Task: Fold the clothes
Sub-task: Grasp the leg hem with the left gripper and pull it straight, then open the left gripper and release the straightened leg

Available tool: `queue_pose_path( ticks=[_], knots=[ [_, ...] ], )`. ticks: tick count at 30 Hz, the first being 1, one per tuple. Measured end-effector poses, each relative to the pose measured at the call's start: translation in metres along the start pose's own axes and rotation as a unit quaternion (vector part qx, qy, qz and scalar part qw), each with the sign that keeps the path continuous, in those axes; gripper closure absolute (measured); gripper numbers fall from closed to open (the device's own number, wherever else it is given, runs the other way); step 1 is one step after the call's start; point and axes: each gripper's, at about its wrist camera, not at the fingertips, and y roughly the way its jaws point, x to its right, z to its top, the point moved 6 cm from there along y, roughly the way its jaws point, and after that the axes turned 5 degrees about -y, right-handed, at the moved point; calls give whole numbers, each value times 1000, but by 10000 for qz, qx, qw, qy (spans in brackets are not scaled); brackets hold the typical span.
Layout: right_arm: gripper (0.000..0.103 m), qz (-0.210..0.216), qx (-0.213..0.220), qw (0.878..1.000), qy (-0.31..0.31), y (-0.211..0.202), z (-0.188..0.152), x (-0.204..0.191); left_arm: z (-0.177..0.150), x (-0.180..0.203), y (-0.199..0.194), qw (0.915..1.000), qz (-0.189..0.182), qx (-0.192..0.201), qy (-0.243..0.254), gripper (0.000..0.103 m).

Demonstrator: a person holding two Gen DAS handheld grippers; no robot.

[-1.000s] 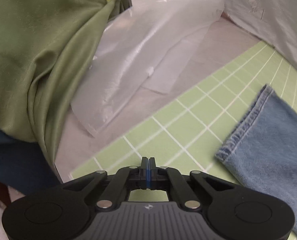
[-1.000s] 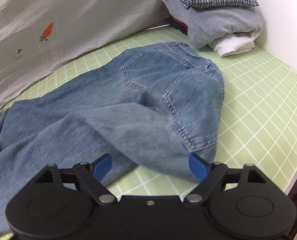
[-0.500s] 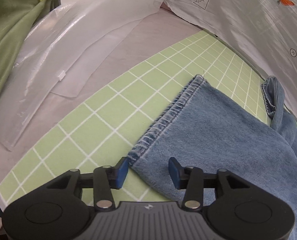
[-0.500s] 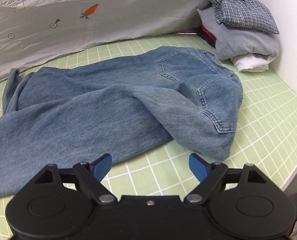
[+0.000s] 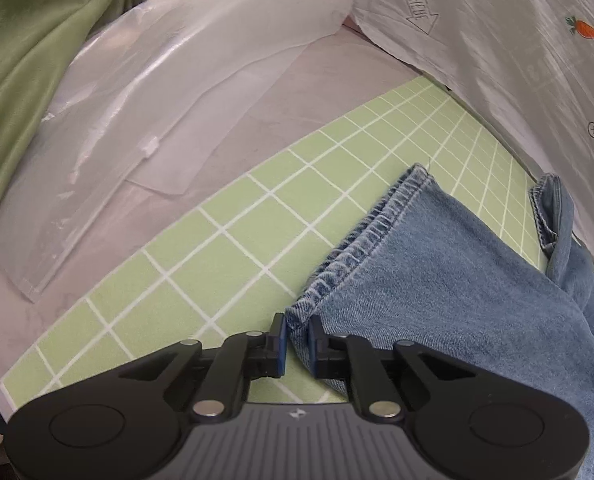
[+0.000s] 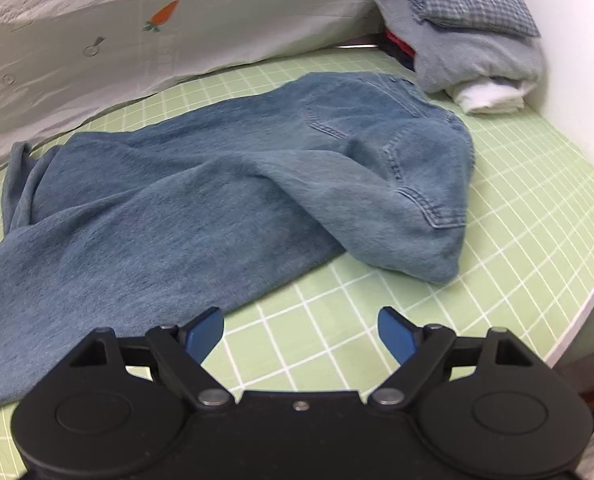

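On the green grid mat (image 6: 509, 216), the jeans (image 6: 201, 208) are lying spread out, waist end nearest the stack of folded clothes (image 6: 469, 36), legs running toward the mat's left edge. The left gripper (image 5: 297, 340) is pinching the near corner of a leg hem (image 5: 381, 232), fingers nearly together on the denim. The right gripper (image 6: 301, 330) is hovering with fingers wide apart over bare mat, just beside the jeans' near edge. White sheeting (image 6: 145, 24) is bordering the far side.
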Motion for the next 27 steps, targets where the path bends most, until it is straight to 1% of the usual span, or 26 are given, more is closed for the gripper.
queue_pose_path(
  ticks=[4, 6, 9, 10, 13, 15, 16, 17, 18, 19, 21, 22, 23, 25, 26, 27],
  knots=[
    [18, 33, 35, 9993, -360, -2, 2, -15, 9, -29, -6, 9994, 313, 134, -114, 91],
    [18, 67, 27, 9988, -477, -2, 2, -22, 13, -46, -9, 9981, 548, 226, -157, 90],
    [18, 113, -41, 9989, -449, 1, -2, -24, 16, -71, -15, 9972, 549, 251, -430, 90],
    [18, 128, -63, 9989, -439, 2, -3, -24, 16, -74, -16, 9972, 558, 245, -441, 90],
    [18, 157, -66, 9989, -436, 3, -5, -22, 12, -71, -19, 9967, 728, 265, -260, 86],
    [18, 176, -68, 9989, -435, 4, -6, -20, 8, -69, -21, 9958, 816, 259, -311, 84],
    [18, 186, -69, 9989, -434, 4, -7, -19, 5, -67, -23, 9959, 814, 235, -329, 76],
    [18, 196, -70, 9988, -433, 4, -7, -18, 2, -65, -24, 9959, 806, 210, -345, 60],
    [17, 205, -70, 9988, -432, 5, -8, -17, -1, -60, -26, 9961, 804, 209, -293, 51],
    [17, 190, -49, 9989, -432, 4, -7, -13, -5, -55, -29, 9963, 804, 211, -233, 40],
    [13, 183, -25, 9992, -345, 4, -8, -3, -12, -44, -34, 9965, 803, 215, -112, 37],
    [13, 197, 4, 9995, -248, 6, -7, 6, -16, -39, -37, 9965, 802, 217, -52, 33],
    [12, 211, 34, 9997, -151, 8, -6, 14, -19, -33, -41, 9963, 819, 253, -1, 26],
    [6, 240, 94, 9997, 43, 11, -4, 31, -28, -19, -48, 9961, 816, 322, 49, 21],
    [1, 254, 123, 9995, 140, 13, -2, 40, -32, -11, -52, 9963, 788, 350, 42, 19],
    [0, 268, 153, 9992, 237, 14, -1, 48, -39, -1, -53, 9967, 741, 325, 68, 17]
  ],
)
